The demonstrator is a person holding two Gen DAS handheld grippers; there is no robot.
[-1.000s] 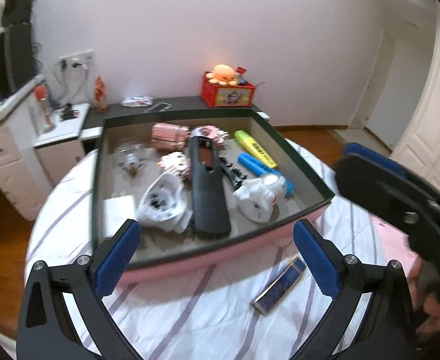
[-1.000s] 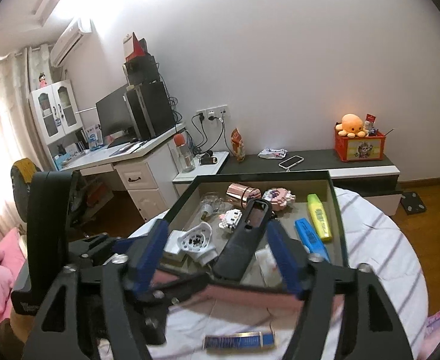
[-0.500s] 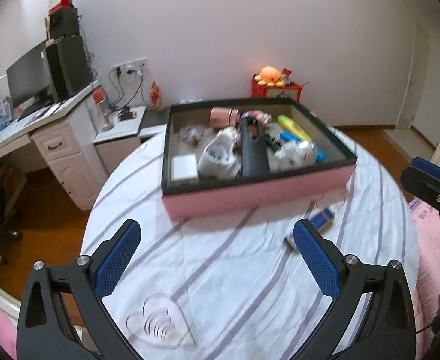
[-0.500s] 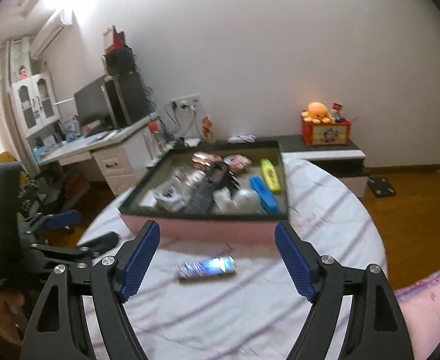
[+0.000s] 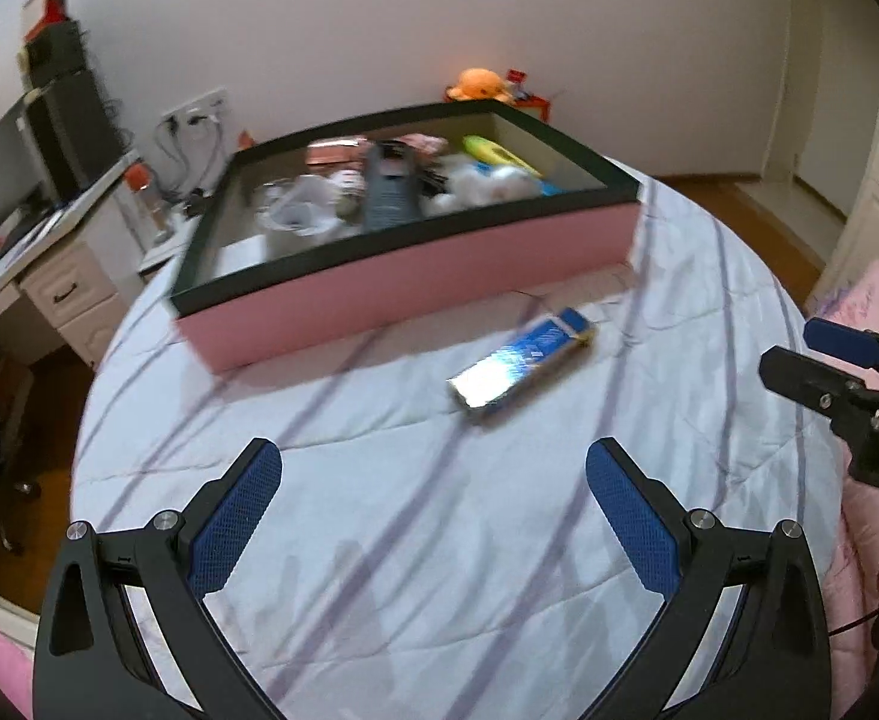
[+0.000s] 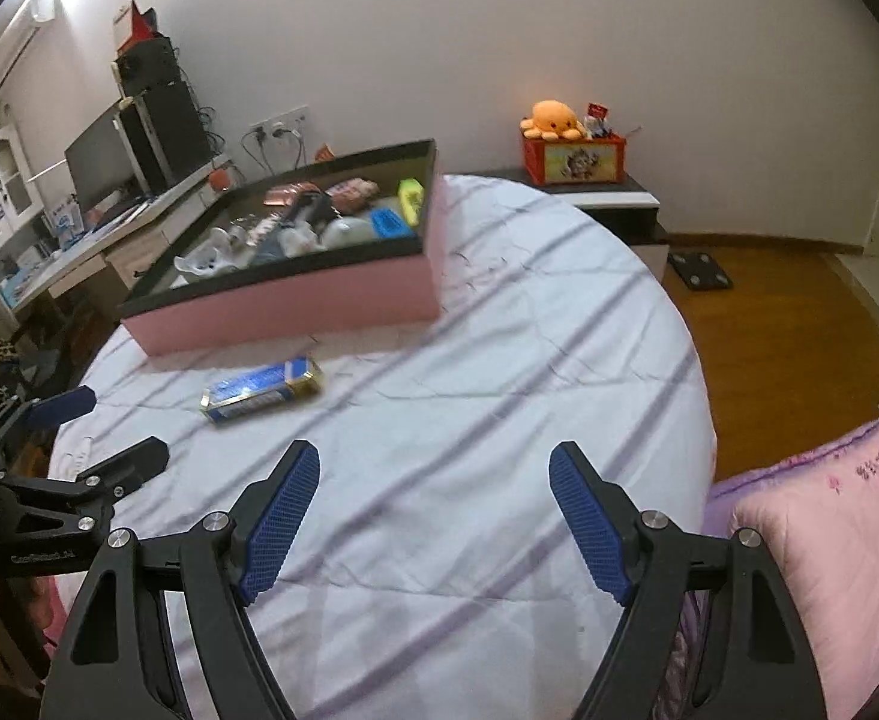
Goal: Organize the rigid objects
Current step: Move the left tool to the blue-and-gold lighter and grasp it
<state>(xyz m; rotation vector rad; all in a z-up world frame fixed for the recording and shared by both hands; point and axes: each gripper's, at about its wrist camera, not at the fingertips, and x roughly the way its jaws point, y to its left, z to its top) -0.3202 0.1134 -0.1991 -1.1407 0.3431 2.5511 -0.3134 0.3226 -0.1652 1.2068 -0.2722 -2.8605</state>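
Pink-walled box (image 5: 415,276) w/ a black rim sits toward the far side of the round table's striped cloth (image 5: 439,540); it's already packed w/ rigid bits: yellow highlighter (image 6: 410,195), blue one, a dark remote-like piece (image 5: 388,189), white plastic parts; looks like the sorting bin, so most of the job seems done; one item is out of it: a blue-and-silver flat pack (image 5: 520,363), lying flat on the cloth just in front of the box's near wall, touching nothing else, prob the next pick; left gripper (image 5: 433,498) is spread wide, nothing btwn its blue pads, hovering over bare cloth short of the pack; right gripper (image 6: 433,501) likewise wide apart and empty, off to the pack's right; both angled downward at the table, which suits an approach from above; edges are motion-blurred, so finer detail can't be told.
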